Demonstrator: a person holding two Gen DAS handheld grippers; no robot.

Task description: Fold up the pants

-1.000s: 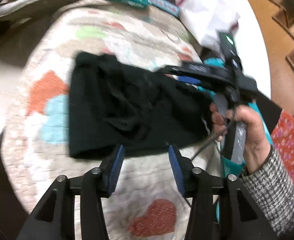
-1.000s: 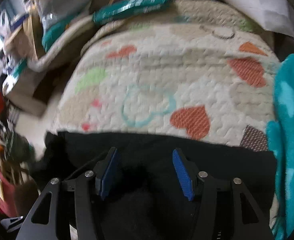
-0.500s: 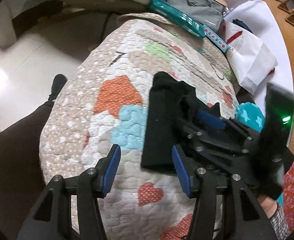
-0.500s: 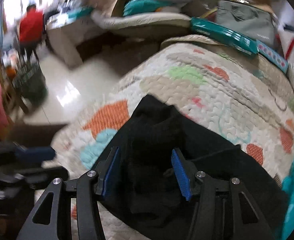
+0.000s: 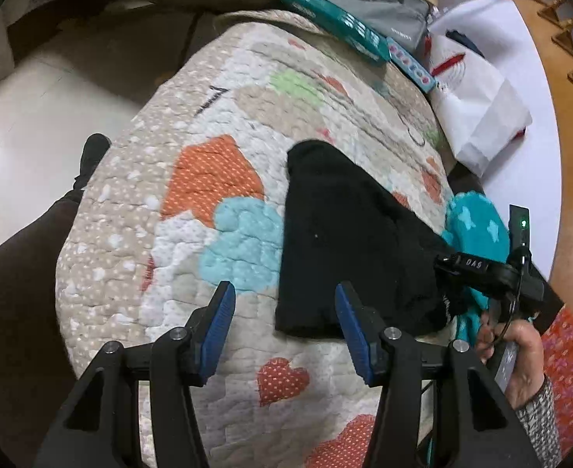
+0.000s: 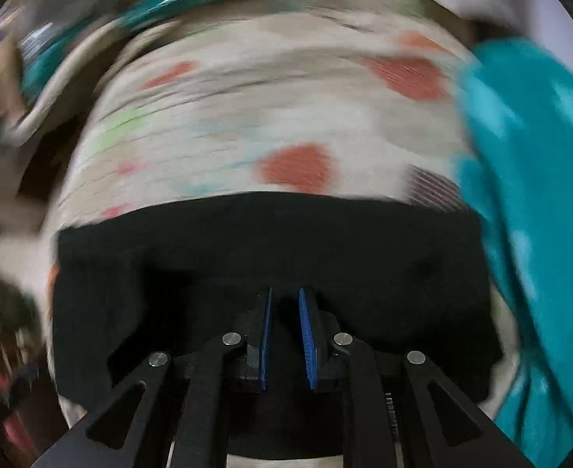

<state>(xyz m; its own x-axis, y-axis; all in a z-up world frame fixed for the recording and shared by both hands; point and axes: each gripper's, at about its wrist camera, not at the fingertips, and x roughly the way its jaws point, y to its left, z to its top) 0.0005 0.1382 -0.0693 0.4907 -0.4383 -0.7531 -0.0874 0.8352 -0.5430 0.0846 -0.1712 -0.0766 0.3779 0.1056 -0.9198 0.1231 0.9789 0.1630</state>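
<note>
The black pants (image 5: 349, 241) lie folded into a compact shape on the quilted heart-pattern cover (image 5: 208, 179). My left gripper (image 5: 284, 304) is open and empty, just in front of the pants' near edge. My right gripper shows at the right of the left wrist view (image 5: 442, 269), at the pants' right end. In the blurred right wrist view its jaws (image 6: 285, 300) are nearly closed over the black pants (image 6: 271, 241), with a narrow gap between the blue pads; whether fabric is pinched is unclear.
A teal fleece blanket (image 5: 477, 226) lies right of the pants, also seen in the right wrist view (image 6: 528, 179). Teal boxes (image 5: 337, 27), a grey bag (image 5: 376, 7) and a white paper bag (image 5: 477, 105) sit at the far end. Floor (image 5: 33, 124) drops off left.
My right gripper has closed from wide open to nearly shut and swung to the pants' right end. The left gripper stayed open and shifted slightly.
</note>
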